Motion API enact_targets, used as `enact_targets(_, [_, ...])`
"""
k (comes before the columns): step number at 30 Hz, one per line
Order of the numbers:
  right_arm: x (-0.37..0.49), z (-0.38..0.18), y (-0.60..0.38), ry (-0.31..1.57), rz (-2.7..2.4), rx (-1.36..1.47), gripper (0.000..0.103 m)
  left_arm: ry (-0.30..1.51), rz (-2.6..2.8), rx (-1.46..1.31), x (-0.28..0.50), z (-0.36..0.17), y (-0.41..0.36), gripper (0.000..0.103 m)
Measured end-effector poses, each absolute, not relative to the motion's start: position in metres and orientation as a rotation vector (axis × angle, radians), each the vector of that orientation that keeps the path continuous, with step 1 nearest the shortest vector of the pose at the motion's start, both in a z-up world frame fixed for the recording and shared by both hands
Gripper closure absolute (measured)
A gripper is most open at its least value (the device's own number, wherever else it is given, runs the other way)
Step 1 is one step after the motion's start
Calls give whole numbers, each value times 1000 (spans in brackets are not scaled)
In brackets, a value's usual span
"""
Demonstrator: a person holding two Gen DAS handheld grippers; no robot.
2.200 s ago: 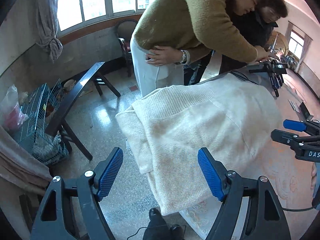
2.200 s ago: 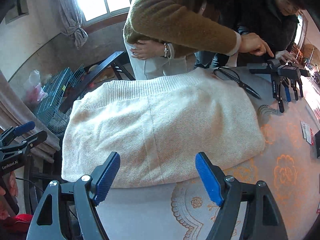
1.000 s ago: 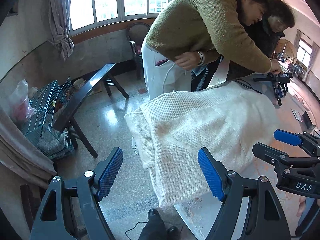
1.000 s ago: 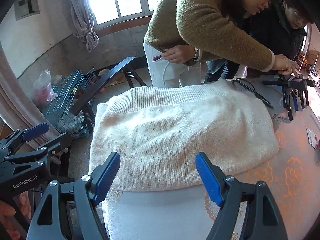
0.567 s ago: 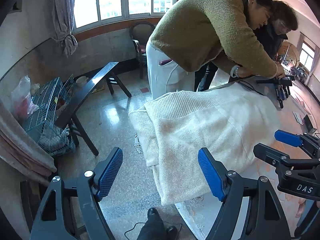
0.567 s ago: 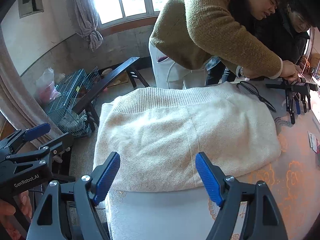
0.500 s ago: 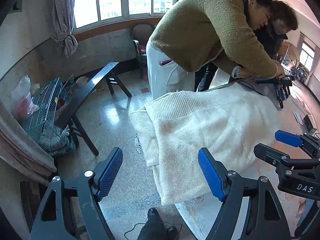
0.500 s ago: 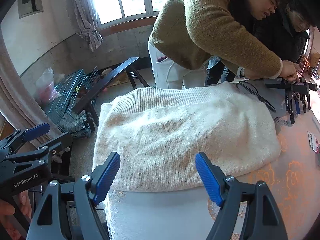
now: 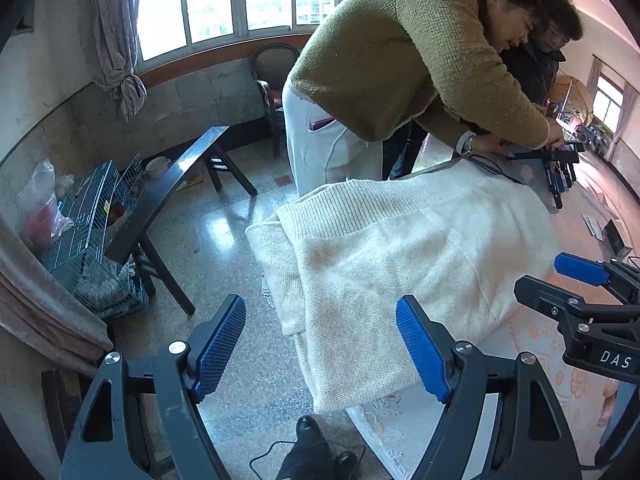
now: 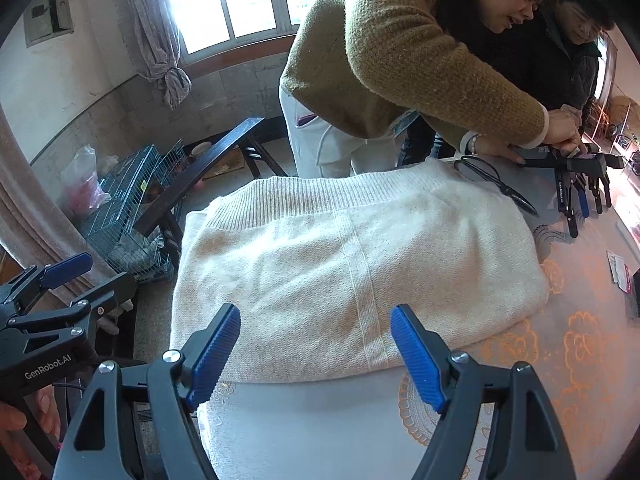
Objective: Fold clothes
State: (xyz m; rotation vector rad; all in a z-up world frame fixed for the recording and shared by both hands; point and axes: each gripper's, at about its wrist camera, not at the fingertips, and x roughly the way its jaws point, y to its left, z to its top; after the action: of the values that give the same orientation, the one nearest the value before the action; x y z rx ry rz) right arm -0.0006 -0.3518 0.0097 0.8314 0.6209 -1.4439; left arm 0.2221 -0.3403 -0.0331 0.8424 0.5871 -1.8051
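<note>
While folded, sweater (image 10: 352, 264) beyond spread jaws, untouched

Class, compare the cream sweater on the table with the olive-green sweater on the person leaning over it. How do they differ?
The cream sweater lies folded on the table, one end hanging over the edge; the olive-green sweater is worn by a person bending forward. The cream one is pale with a ribbed band showing; the olive one is darker. Both are knitted.
</note>
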Motion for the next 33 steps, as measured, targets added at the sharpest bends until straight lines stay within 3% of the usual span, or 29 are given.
enact_targets(33, [-14, 9, -350, 598, -1456, 844, 24, 608, -1809, 866, 209, -36, -347, 24])
